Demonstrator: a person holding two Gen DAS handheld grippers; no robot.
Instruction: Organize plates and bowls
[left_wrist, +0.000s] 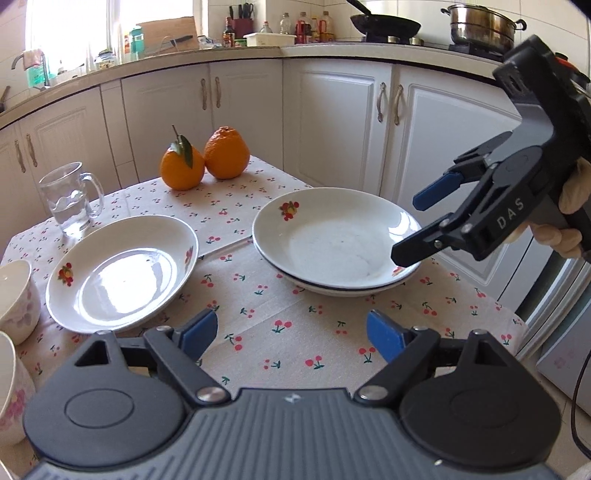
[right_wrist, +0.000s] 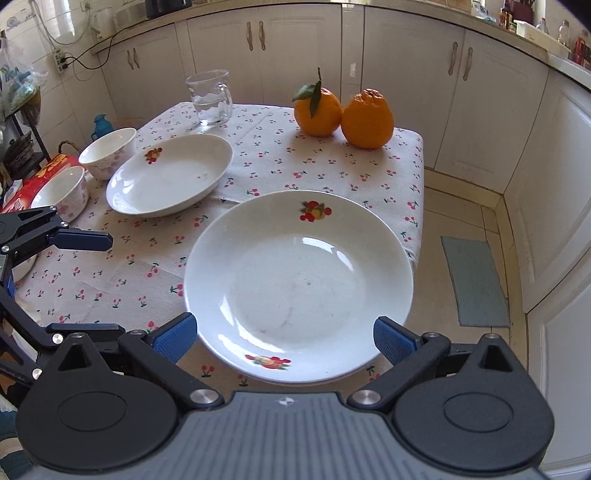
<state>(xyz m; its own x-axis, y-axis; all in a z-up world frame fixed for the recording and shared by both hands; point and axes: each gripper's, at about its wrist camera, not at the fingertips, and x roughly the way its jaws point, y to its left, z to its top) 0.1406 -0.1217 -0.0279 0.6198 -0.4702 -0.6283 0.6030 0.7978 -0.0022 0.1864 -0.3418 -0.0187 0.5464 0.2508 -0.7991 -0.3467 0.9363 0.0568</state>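
On the cherry cloth two plates are stacked at the right, a third plate is set to their left, two bowls beyond it; both the left gripper and the right gripper are held open, gripping nothing

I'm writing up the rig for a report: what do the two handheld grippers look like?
Both match: the left gripper and right gripper have black linkage arms with silver pivot screws, blue ribbed finger pads, and a grey ribbed body. The right one bears white "DAS" lettering, with a pale-gloved hand on its handle.
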